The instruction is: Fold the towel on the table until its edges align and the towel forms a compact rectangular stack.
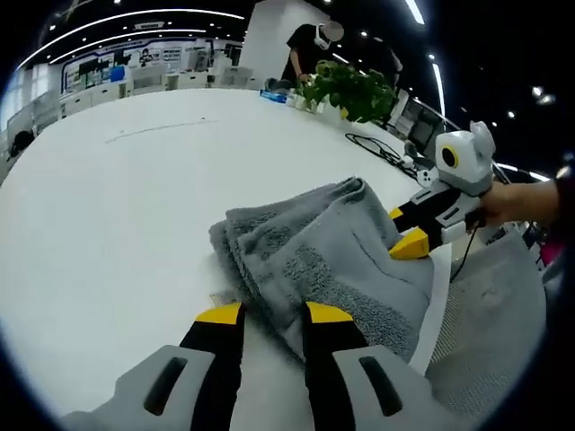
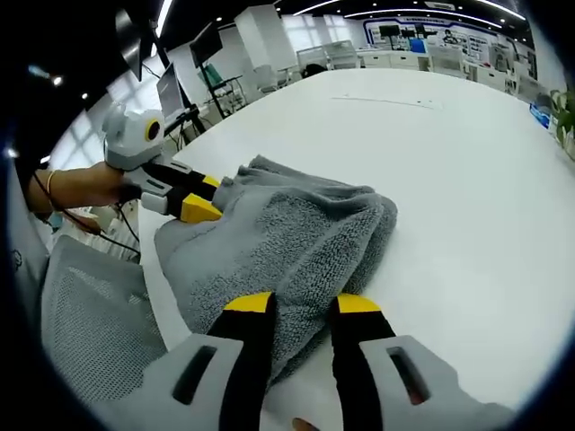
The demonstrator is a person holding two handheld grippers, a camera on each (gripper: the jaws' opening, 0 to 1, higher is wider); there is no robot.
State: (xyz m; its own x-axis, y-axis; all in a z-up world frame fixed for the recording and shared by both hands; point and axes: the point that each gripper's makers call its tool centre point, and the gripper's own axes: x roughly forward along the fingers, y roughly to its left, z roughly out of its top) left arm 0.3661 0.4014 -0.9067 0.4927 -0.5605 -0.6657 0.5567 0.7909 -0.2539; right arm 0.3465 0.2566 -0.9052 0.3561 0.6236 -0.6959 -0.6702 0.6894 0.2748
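Observation:
A grey towel [image 1: 323, 251] lies bunched in thick folds on the white table [image 1: 108, 224], near the table's edge. In the left gripper view my left gripper [image 1: 274, 314] has its jaws a little apart, closed on a thick fold at one end of the towel. My right gripper [image 1: 402, 230] enters from the right and holds the opposite end. From the right gripper view, the towel [image 2: 287, 233] runs down between the jaws of my right gripper [image 2: 304, 303], and my left gripper [image 2: 207, 197] grips the far end from the left.
A grey mesh chair [image 1: 494, 305] [image 2: 90, 314] stands just past the table edge by the towel. A potted plant [image 1: 359, 90], cables [image 1: 377, 148] and a person [image 1: 314, 45] are at the far end. Hands [image 1: 517, 202] [image 2: 81, 189] hold the grippers.

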